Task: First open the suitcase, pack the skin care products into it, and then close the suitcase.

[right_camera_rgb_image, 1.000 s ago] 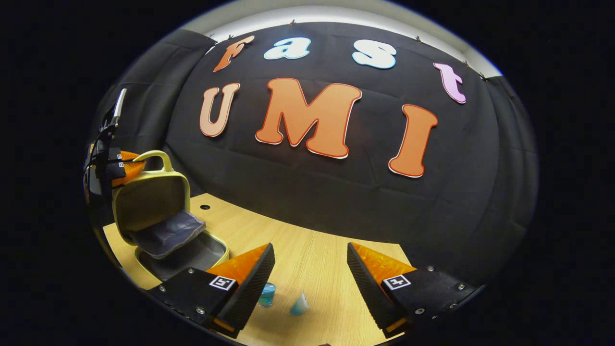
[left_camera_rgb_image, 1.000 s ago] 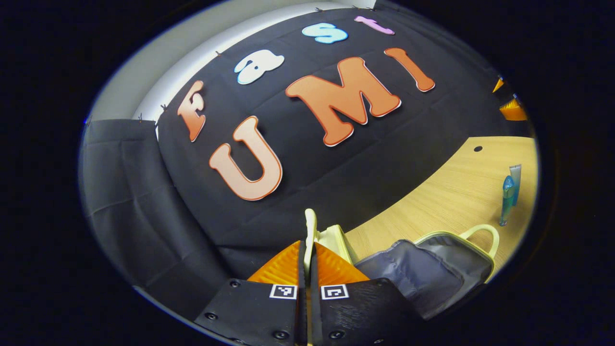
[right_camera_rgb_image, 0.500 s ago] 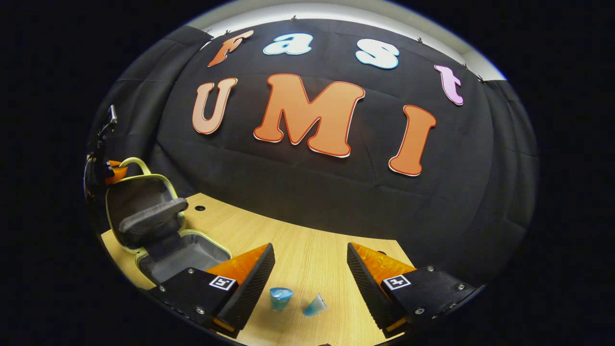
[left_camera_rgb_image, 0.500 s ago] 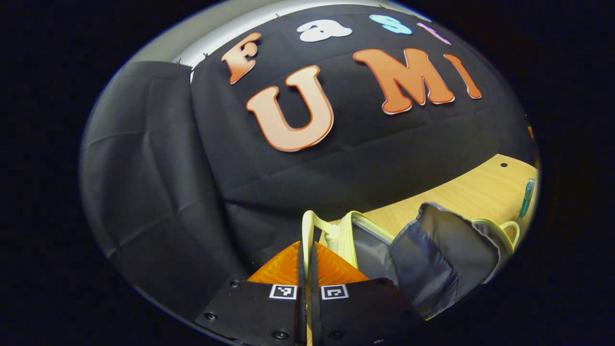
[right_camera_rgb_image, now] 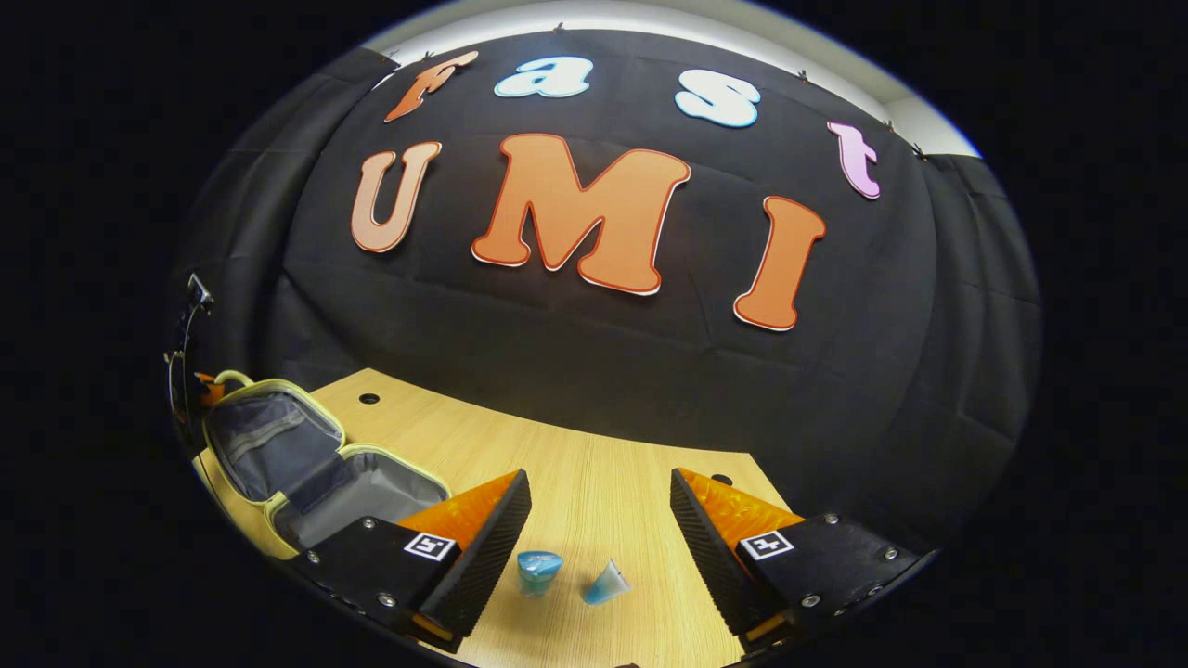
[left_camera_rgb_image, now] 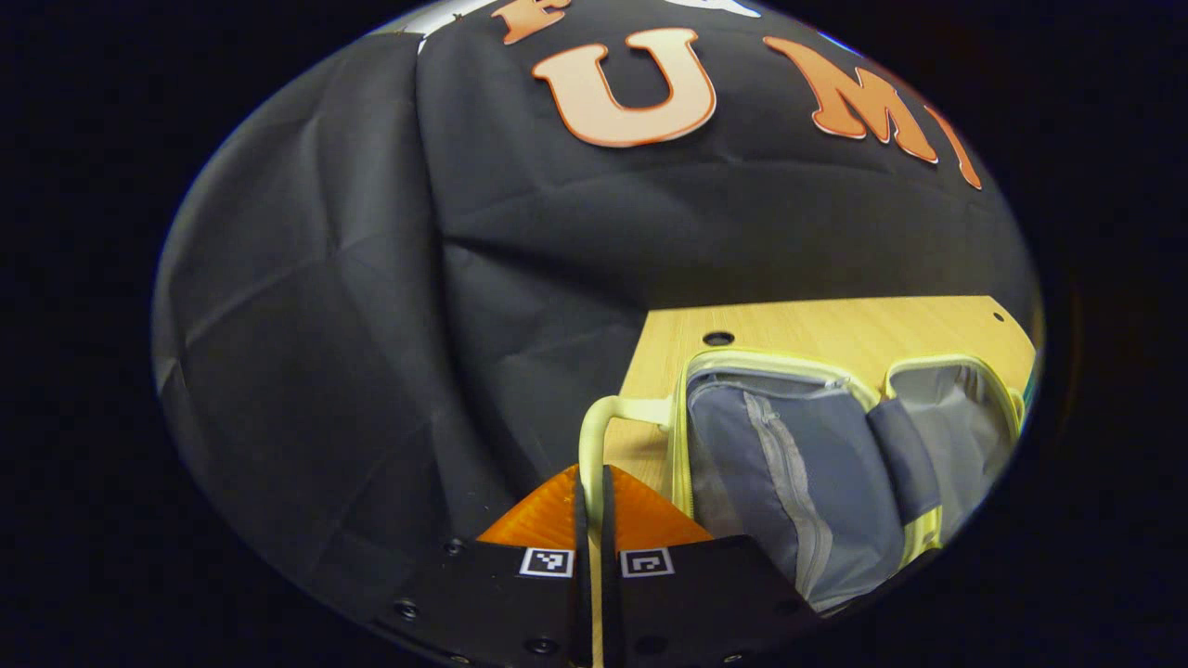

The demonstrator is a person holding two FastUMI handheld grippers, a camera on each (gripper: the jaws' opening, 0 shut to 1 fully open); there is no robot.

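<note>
Yellow suitcase lies open flat on table, left gripper w/ jaws clamped on its handle, while two blue tubes stand just ahead of right gripper, jaws wide apart, so right is nearer.

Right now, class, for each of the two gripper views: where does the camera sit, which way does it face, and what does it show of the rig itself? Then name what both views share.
Left gripper view: rides on the left claw, low at the table's left end, facing the booth wall; its fingers are closed on the pale yellow handle of the open suitcase.
Right gripper view: rides on the right claw, above the table, facing the wall; its fingers are spread over two blue skin care tubes.
Shared: the suitcase, the table and the wall.
</note>
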